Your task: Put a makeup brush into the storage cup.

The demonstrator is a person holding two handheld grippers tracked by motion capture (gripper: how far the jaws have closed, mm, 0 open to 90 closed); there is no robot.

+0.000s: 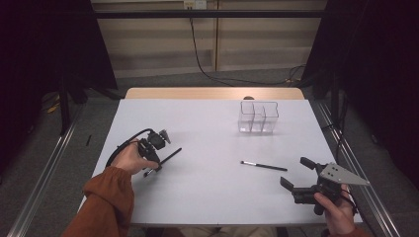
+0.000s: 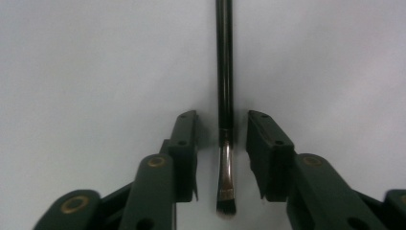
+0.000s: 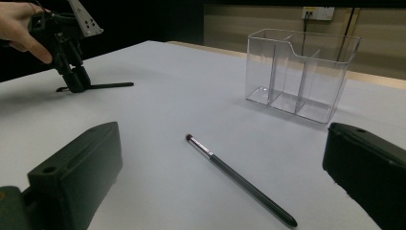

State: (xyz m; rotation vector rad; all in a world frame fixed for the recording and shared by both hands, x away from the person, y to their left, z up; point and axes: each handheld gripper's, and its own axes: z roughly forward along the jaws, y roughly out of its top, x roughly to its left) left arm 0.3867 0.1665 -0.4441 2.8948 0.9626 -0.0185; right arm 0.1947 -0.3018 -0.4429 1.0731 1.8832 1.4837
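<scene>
we start with the bench [image 1: 207, 148], white and wide, carrying everything. toward its far right stands a clear box [image 1: 258, 117] split into compartments, upright and with nothing in it that we can see. our right hand-held gripper [image 1: 295, 176] rests low at the near right edge, jaws wide apart around nothing, looking across at a second brush [image 1: 263, 166] that lies flat just ahead of it. our left hand-held gripper [image 2: 222, 143] points down on the near left of the bench, over the first brush [image 2: 225, 86]. that brush lies flat on the bench, its metal collar and bristle tip between the jaws, its dark handle running away from us. the jaws stand partly closed with a gap on each side of the brush, so the pads do not press on it yet. we judge the step in hand to be the pickup of this brush. next we need to close fully on the collar, keep the grip centred, then lift it clear and carry it toward the box.
</scene>
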